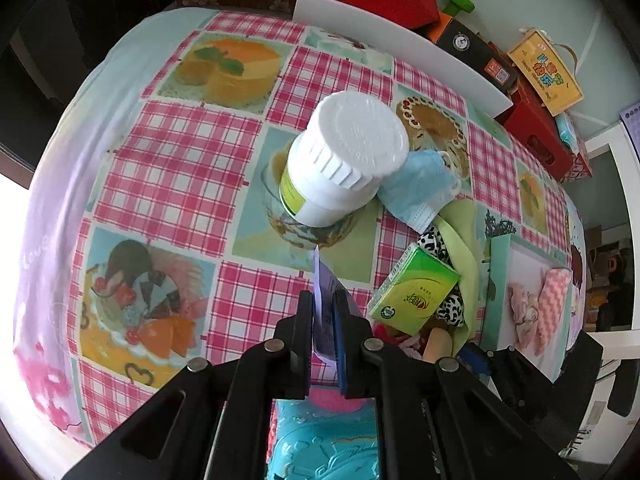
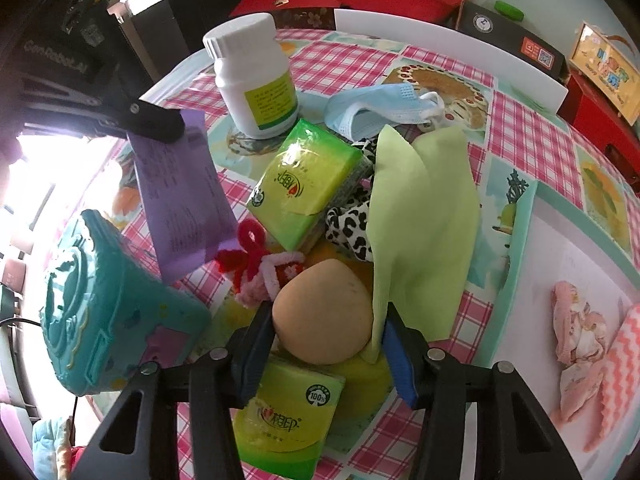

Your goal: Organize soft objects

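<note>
The left gripper [image 1: 323, 300] has its jaws pressed on a purple packet [image 2: 182, 196], which hangs above the checked tablecloth [image 1: 168, 152]. The right gripper [image 2: 324, 332] has its jaws spread around a tan sponge [image 2: 322, 312]; whether the pads touch it is hard to tell.

The sponge sits in a heap of soft things: a green cloth [image 2: 420, 232] drapes over the right finger, a red and pink knit piece [image 2: 260, 268] lies just beside the left finger, and a spotted cloth [image 2: 352, 228] and a green tissue pack [image 2: 304, 184] lie beyond. A second tissue pack [image 2: 288, 412] lies under the jaws. A blue mask [image 2: 372, 108] and a white bottle [image 2: 256, 76] stand farther back, and a teal toy [image 2: 104, 312] is to the left. On the right, a white tray [image 2: 540, 280] holds a pink cloth [image 2: 576, 340].

Both grippers point down at a slant toward the table.
</note>
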### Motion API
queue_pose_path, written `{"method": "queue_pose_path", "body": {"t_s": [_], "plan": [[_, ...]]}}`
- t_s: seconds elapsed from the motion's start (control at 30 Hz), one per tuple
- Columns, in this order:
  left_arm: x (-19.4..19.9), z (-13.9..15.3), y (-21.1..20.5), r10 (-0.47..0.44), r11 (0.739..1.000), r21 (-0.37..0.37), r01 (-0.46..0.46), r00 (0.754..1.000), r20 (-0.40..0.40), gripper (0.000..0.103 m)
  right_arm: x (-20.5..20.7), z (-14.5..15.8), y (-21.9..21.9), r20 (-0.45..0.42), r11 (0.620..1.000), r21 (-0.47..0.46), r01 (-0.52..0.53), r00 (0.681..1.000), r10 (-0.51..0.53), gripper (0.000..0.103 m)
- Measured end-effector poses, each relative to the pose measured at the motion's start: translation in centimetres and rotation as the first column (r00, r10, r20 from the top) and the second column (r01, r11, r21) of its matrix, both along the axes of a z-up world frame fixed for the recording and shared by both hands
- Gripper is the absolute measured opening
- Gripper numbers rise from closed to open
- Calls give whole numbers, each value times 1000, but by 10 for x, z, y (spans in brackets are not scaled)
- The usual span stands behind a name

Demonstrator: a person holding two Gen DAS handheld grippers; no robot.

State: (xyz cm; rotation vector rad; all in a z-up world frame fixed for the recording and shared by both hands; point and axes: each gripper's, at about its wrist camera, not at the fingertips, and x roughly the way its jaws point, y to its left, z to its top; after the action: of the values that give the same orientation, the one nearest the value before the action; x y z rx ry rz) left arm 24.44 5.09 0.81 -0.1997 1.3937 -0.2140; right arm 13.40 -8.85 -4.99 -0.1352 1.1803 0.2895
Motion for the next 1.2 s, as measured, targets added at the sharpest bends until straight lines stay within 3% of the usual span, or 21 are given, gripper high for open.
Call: {"method": "queue_pose_path", "body": {"t_s": [0.17,0.4,0.57,0.8,0.87,1.2], "plan": [[3,-5,-2,5,999,-44,-6,1000,-22,10,-2,0,0,-1,1000,0,3,1000,-3,55],[4,-18,-9,7,999,-50,-10,998,-61,14,-1,0,-1,-2,1000,-2,5,1000,-5,55],[6,-32,-19,-3,996,-87,-7,993,-116,25,0,-2,-1,-2,1000,-3,8,1000,-8,55],[7,-47,-32,-2,1000,-23,-1,992,-129,24,-1,-1,-1,-3,1000,3,14,1000,-14,55],[6,-49,-36,-5,1000,-10,4,993,-121,18,-1,-1,-1,-3,1000,5,15,1000,-15,55],[-4,-38,-30,19,998,-59,-23,997,-78,14,-4,8,-4,16,999,24,25,1000,-25,54]]}}
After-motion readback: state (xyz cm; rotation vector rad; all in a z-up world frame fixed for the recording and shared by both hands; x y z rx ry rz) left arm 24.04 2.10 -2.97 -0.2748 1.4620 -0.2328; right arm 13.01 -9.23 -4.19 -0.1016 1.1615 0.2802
